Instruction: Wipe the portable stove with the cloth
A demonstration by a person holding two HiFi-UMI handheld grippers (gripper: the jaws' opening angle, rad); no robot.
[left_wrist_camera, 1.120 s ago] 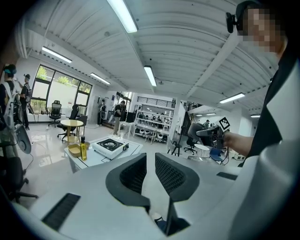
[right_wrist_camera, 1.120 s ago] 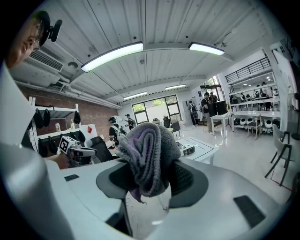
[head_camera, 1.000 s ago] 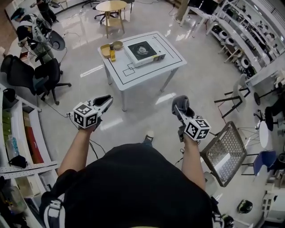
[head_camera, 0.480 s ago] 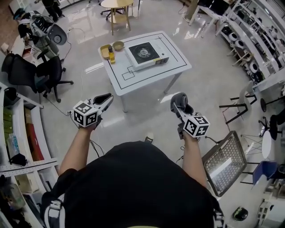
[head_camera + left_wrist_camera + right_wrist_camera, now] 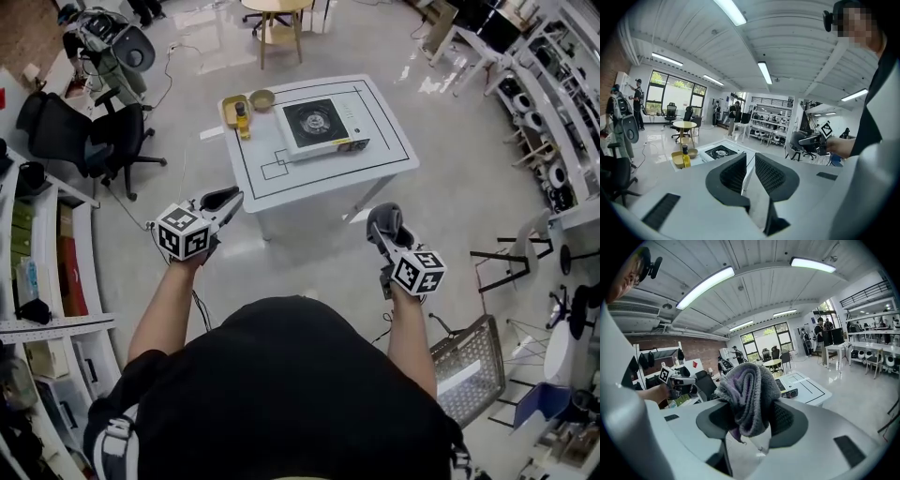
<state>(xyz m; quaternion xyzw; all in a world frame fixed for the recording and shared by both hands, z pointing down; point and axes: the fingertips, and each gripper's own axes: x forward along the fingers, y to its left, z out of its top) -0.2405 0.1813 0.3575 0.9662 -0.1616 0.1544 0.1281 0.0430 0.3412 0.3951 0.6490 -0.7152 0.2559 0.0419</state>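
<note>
The portable stove [image 5: 319,127], white with a black burner top, sits on a white table [image 5: 375,164] ahead of me; it also shows far off as the stove [image 5: 721,151] and stove [image 5: 787,389]. My right gripper [image 5: 382,223] is held in the air short of the table, shut on a folded grey-purple cloth [image 5: 747,397] that bulges above the jaws of the right gripper [image 5: 752,416]. My left gripper [image 5: 223,200] hovers near the table's front left corner. In its own view the left gripper [image 5: 750,161] has its jaws almost together with nothing between them.
A yellow tray [image 5: 231,108], a small bowl [image 5: 262,97] and a yellow bottle [image 5: 243,120] stand at the table's left end. Black office chairs [image 5: 89,141] are to the left, a round wooden table [image 5: 281,7] beyond, a mesh chair [image 5: 469,366] at lower right.
The person has walked closer to the table, which now lies nearer and further right in the head view. Both grippers keep their pose; the cloth stays in the right one.
</note>
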